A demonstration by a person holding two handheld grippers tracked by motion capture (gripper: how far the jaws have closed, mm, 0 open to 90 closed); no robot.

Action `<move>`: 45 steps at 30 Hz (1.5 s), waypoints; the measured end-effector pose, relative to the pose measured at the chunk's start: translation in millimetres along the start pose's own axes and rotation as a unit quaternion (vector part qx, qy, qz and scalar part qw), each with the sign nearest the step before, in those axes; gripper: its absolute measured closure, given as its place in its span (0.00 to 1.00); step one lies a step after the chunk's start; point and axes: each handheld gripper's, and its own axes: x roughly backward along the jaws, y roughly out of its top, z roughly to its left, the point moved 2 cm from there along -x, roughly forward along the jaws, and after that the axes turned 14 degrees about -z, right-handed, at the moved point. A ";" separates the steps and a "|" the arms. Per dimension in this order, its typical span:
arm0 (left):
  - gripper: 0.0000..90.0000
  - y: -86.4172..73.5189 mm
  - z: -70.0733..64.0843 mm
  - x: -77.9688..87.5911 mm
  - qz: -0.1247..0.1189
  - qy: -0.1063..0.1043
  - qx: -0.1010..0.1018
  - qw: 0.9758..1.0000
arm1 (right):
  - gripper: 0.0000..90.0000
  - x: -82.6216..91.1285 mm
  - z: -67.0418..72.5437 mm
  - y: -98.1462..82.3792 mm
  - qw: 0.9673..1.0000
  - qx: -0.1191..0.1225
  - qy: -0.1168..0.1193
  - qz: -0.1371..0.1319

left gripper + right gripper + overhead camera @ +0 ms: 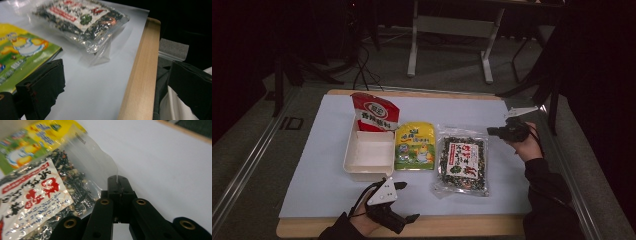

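Right gripper (117,178) clamped on clear edge of seaweed bag (37,202), red-and-white label, script unreadable. Left gripper (115,82) jaws apart.

High view looks forward and down over the whole counter (312,165). Left gripper view sits low and close, facing across the near edge. Right gripper view hugs the clear bag (37,195), which lies in all three, centre-right up high.
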 end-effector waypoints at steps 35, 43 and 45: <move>0.03 42.1 21.4 -20.5 -0.008 0.030 -0.001 1.000 | 1.00 71.1 111.6 71.6 0.978 0.143 0.088 -0.121; 0.03 45.9 28.3 -31.2 -0.004 0.042 0.002 0.999 | 1.00 81.9 129.8 78.1 0.970 0.162 0.109 -0.142; 0.03 46.3 30.0 -33.1 -0.004 0.046 0.000 0.999 | 1.00 85.2 135.2 80.2 0.968 0.169 0.116 -0.147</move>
